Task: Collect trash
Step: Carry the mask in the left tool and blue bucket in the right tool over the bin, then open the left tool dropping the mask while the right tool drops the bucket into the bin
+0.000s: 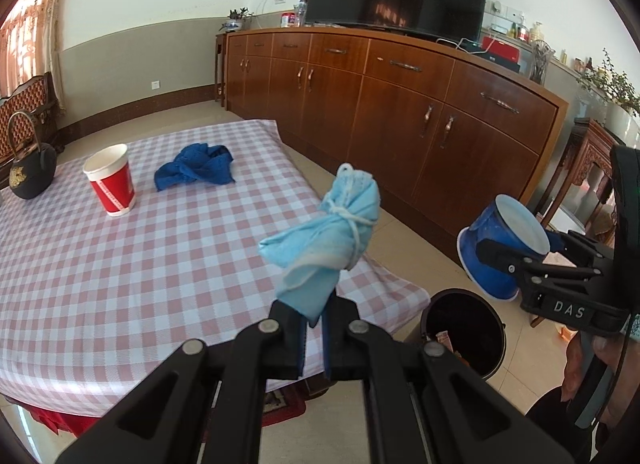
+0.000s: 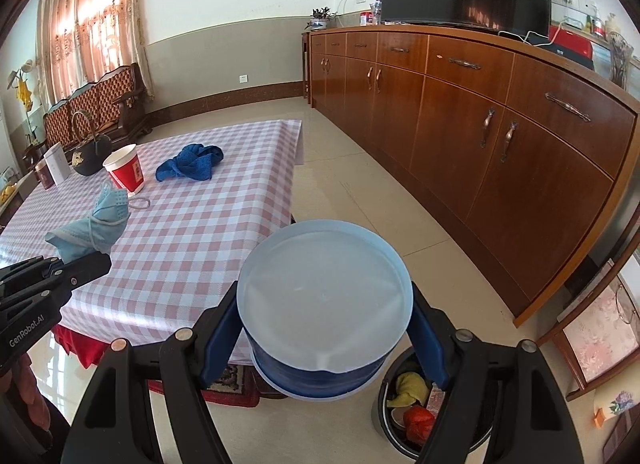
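Observation:
My left gripper (image 1: 314, 322) is shut on a rolled light-blue face mask (image 1: 328, 232) tied with its white ear loops, held above the table's near right corner. The same mask (image 2: 94, 226) and left gripper (image 2: 90, 264) show at the left of the right wrist view. My right gripper (image 2: 326, 330) is shut on a blue paper cup (image 2: 326, 304) lying bottom-forward, gripped across its body; the cup (image 1: 500, 240) and right gripper (image 1: 516, 260) appear at right in the left wrist view. A dark trash bin (image 2: 390, 424) holding scraps stands on the floor just below the cup, also seen as the bin (image 1: 464, 340).
On the pink checked tablecloth (image 1: 140, 264) stand a red paper cup (image 1: 112, 186), a crumpled blue cloth (image 1: 196, 168) and a black kettle (image 1: 30, 172). A long wooden sideboard (image 1: 400, 104) with a television runs along the right. A person's hand (image 1: 592, 364) holds the right gripper.

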The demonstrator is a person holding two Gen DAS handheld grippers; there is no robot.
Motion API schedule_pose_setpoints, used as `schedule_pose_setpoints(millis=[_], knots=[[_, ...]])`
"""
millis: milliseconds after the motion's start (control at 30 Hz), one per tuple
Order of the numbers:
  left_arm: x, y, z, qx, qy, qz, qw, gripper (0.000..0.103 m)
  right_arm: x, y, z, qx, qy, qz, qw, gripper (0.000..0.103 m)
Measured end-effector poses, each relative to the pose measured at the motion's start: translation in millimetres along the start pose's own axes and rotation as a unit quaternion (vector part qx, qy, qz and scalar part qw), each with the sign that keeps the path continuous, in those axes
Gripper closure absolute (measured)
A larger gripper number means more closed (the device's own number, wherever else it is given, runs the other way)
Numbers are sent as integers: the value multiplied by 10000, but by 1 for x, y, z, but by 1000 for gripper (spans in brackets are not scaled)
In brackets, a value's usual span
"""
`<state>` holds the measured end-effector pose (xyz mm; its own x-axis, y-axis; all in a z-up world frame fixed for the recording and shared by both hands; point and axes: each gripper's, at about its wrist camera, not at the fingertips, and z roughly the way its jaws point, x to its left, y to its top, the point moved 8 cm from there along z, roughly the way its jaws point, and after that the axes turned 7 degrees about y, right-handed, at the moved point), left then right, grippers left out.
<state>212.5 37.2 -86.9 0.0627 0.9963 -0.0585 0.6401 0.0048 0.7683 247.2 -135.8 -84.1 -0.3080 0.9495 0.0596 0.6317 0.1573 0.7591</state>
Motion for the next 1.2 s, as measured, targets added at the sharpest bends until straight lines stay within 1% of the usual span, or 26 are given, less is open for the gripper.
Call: schedule_pose_setpoints(millis=[133,267,500,700,867,1000,1100,1200], knots=[[-37,-2,9,76,-260,245,9993,97,-34,-14,-11,42,-204,190,9996,25],[-78,-7,19,188,-562,514,9969,97,-74,-34,-24,110,-437,410,9981,25],[-153,-22,33,422,-1066,988,9885,96,-134,-71,-39,274,-708,698,9947,25],[-194,-35,47,668,-1323,1225,9813,96,-174,-97,-40,472,-854,767,9923,25],[-225,-50,67,978,-1529,1397,9734,96,-198,-122,-30,737,-800,674,9918,25],[-249,-65,86,1264,-1650,1507,9665,96,-210,-145,-7,1076,-653,477,9909,25],[-262,-78,104,1506,-1699,1575,9611,96,-215,-161,13,1317,-433,344,9897,25],[-271,-94,125,1789,-1772,1694,9528,96,-220,-176,37,1578,-193,155,9872,25]])
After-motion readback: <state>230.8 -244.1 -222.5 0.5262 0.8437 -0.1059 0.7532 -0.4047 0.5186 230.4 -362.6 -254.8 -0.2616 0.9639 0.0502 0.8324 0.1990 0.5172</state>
